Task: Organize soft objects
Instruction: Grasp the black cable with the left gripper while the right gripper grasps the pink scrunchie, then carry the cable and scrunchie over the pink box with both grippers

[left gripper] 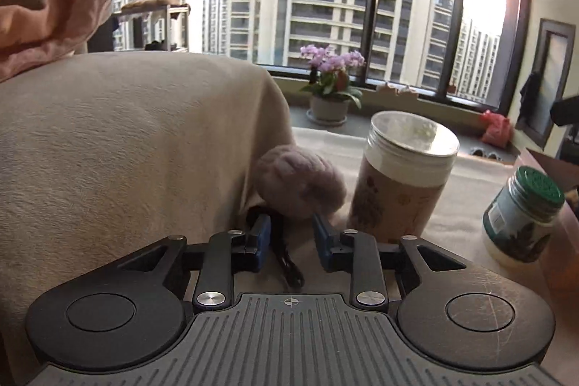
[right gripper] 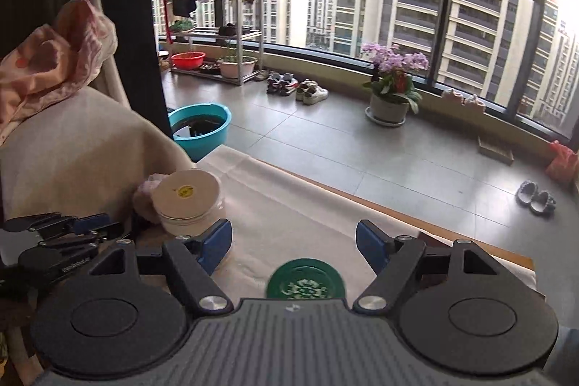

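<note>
Two grippers over the cloth-covered bench (right gripper: 296,205). Left gripper (left gripper: 291,234) fingers part-spread, nothing pinched yet; a black strap-like thing lies betw them, can't tell what it is. Soft purple plush ball (left gripper: 298,185) sits just ahead of the tips, tucked against the beige blanket mound (left gripper: 126,140) near the bench's left edge, tall paper-wrapped canister (left gripper: 401,179) just beside it on the other side. Right gripper (right gripper: 294,243) fingers spread wide, empty, hovering above the green-lid jar (right gripper: 305,279).

Step, I'd say: left goes for the plush. To do it well: push in a bit further so pads bracket the ball's middle, not its fuzz edge; keep the outer finger clear of the canister, easy tip-over. Close slow, plush squashes. Avoid snagging blanket w/ the other finger. Pink cloth (left gripper: 47,6) on top of the mound prob next.
</note>
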Action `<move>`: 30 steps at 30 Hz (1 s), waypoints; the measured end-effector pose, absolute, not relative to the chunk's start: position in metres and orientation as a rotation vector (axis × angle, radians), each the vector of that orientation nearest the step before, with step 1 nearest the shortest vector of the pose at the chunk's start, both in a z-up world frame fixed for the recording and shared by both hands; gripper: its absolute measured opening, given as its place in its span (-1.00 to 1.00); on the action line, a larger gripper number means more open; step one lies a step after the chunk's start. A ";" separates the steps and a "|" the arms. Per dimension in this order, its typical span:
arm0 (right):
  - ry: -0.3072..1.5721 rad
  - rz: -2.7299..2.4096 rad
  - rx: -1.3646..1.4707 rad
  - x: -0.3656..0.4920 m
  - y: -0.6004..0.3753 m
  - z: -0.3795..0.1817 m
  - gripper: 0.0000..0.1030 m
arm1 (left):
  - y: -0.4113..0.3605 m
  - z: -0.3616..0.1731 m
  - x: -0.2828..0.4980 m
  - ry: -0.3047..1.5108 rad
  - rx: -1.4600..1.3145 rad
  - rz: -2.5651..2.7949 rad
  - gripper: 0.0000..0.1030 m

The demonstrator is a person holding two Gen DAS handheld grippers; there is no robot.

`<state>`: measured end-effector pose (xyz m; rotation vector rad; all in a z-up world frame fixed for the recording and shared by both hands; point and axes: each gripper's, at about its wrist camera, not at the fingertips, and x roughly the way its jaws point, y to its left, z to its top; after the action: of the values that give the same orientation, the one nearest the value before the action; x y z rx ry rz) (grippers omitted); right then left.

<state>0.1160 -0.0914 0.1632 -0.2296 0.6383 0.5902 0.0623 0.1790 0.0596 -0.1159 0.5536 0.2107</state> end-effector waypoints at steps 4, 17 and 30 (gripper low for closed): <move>0.628 0.652 -0.299 0.105 -0.057 0.166 0.48 | 0.186 0.049 0.078 0.591 -0.113 0.261 -0.54; 0.898 0.885 -0.448 0.157 0.109 0.168 0.61 | 0.183 0.036 0.091 0.629 -0.120 0.281 -0.49; 1.138 0.775 -0.646 0.193 0.198 0.077 -0.11 | 0.191 0.023 0.092 0.612 -0.146 0.243 -0.68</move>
<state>0.1931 0.1983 0.0772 -0.6464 1.1378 0.7745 0.0916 0.1910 0.0229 -0.1464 0.6122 0.2427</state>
